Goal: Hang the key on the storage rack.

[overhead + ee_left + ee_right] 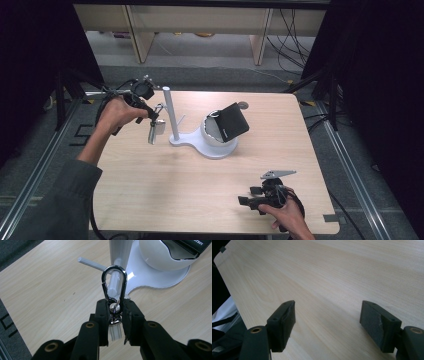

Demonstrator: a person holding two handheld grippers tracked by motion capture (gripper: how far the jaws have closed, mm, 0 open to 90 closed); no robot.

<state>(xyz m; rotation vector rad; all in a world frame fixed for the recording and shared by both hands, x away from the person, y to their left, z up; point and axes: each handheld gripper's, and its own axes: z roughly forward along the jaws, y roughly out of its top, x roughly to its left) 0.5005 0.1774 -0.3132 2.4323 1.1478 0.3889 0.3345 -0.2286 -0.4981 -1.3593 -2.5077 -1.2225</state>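
Note:
My left gripper point(154, 119) hovers over the table's far left, beside the post of a white stand point(168, 114). In the left gripper view its jaws point(114, 306) are shut on the swivel end of a silver carabiner point(114, 281). The clip's loop points away from me, and a white peg point(112, 288) of the stand shows through it. A small white tag point(115, 330) hangs under the clip between the fingers. My right gripper point(248, 195) rests low at the table's near right. It is open, with bare wood between its pads point(284, 320).
The stand's flat base point(220, 149) carries a white dome point(212, 132) with a black pouch point(232, 120) leaning on it. A second thin peg point(91, 263) sticks out sideways from the post. Dark curtains and cables flank the wooden table point(190, 190).

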